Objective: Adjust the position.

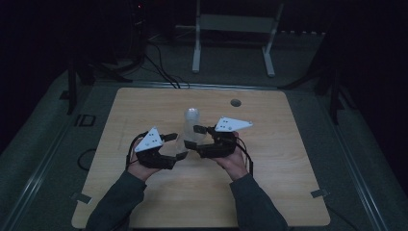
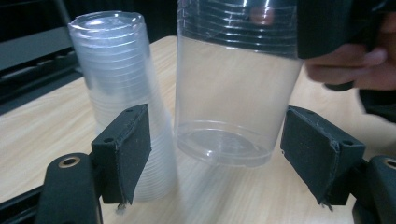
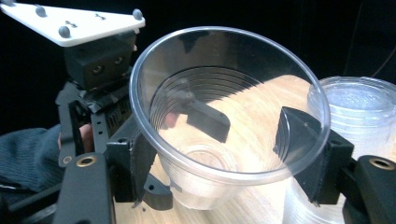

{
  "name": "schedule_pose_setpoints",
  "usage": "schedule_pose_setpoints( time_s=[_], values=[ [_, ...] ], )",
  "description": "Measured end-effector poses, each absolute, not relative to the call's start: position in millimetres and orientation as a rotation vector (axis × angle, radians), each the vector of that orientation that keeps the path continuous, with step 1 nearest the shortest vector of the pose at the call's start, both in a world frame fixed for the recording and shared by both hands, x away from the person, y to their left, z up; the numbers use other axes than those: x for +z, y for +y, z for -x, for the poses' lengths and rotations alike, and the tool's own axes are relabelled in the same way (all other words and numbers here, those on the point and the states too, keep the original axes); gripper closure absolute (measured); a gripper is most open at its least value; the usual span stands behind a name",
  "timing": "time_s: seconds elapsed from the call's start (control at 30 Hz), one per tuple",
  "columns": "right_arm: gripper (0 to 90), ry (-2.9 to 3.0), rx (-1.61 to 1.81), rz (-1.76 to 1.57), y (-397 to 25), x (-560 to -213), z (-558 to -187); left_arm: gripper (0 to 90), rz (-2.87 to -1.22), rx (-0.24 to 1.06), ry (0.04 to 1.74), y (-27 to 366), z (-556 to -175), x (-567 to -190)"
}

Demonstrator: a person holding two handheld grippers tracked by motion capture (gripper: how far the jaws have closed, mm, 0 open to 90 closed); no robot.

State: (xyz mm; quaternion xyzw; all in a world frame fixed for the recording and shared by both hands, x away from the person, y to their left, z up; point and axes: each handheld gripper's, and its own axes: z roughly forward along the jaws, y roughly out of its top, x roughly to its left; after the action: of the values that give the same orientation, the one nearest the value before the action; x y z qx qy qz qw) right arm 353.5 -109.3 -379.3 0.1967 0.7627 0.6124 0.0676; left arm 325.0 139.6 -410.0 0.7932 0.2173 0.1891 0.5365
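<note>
At mid-table, between my two tongs: one clear plastic cup [image 2: 236, 93], single, upright, its base just over or on the wood; I cannot tell which.

Right tongs [image 3: 224, 158]: set on the cup's upper wall under the rim, one jaw at either side, holding it.

Left tongs [image 2: 217, 154]: spread wide, a jaw at each flank of the cup's lower body, clear gaps both sides, holding nothing.

Stack of cups [image 2: 123, 93]: nested, upside down, standing just beside the single cup, on the far side of it from me.

Step in hand, by my judgement: one cup is separated from the stack and being passed or steadied between my hands. Next move calls for either narrowing my left jaws gently on the lower wall, as thin plastic will buckle under a hard squeeze, or setting the cup down apart from the stack without knocking it.

Surface: pale wooden table [image 1: 144, 202], round cable hole [image 1: 235, 102] near its far edge.

Room: dim; grey floor, a white metal frame [image 1: 233, 29] beyond the table, dark cables [image 1: 161, 67] trailing at far left.
</note>
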Motion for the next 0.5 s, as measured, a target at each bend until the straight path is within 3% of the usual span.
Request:
schedule_pose_setpoints(
  time_s=[0.5],
  values=[
    [29.9, 2.303, 1.656, -0.589, -97, -378, -348, 27.7, -1.959, 0.582, 0.551, 130, -322, -412]
  ],
)
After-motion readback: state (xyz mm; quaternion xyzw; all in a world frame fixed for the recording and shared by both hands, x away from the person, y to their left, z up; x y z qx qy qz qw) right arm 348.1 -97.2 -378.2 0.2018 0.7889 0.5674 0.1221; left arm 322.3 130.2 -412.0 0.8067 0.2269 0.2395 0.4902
